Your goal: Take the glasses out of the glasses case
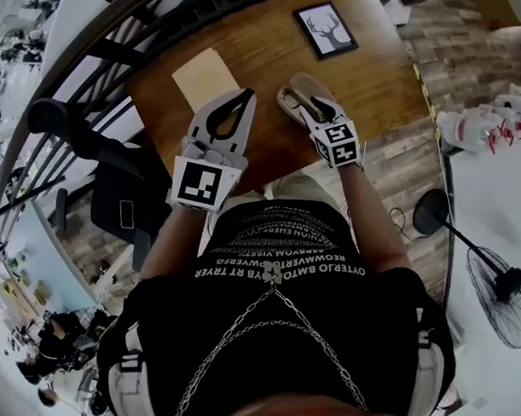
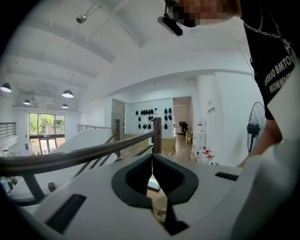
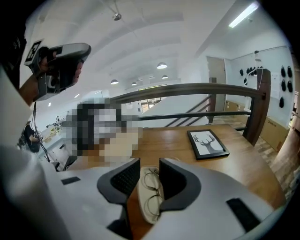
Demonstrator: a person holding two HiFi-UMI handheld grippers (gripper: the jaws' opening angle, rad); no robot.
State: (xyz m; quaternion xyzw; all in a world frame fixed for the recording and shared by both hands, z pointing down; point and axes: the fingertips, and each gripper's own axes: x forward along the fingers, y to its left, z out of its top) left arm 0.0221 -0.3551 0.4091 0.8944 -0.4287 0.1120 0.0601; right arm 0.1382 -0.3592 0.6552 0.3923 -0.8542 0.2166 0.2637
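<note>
An open beige glasses case point(image 3: 142, 202) lies on the wooden table point(image 3: 178, 140), with thin wire-framed glasses point(image 3: 152, 187) folded inside it. My right gripper point(image 3: 149, 164) hangs just above the case, tilted down. Its jaws stand open on either side of the glasses, and the pads do not press on them. From the head view the case point(image 1: 292, 91) sits near the table's middle under the right gripper point(image 1: 308, 102). My left gripper point(image 1: 247, 96) is held higher, to the left of the case, jaws shut and empty. In the left gripper view its fingertips point(image 2: 151, 157) meet, with the case point(image 2: 161, 212) glimpsed below.
A framed deer picture point(image 1: 326, 30) lies at the table's far right, also in the right gripper view point(image 3: 207, 143). A tan sheet point(image 1: 205, 76) lies at the table's left. A dark railing point(image 1: 121, 36) runs behind the table. An office chair point(image 1: 92, 146) and a floor fan point(image 1: 497, 288) stand nearby.
</note>
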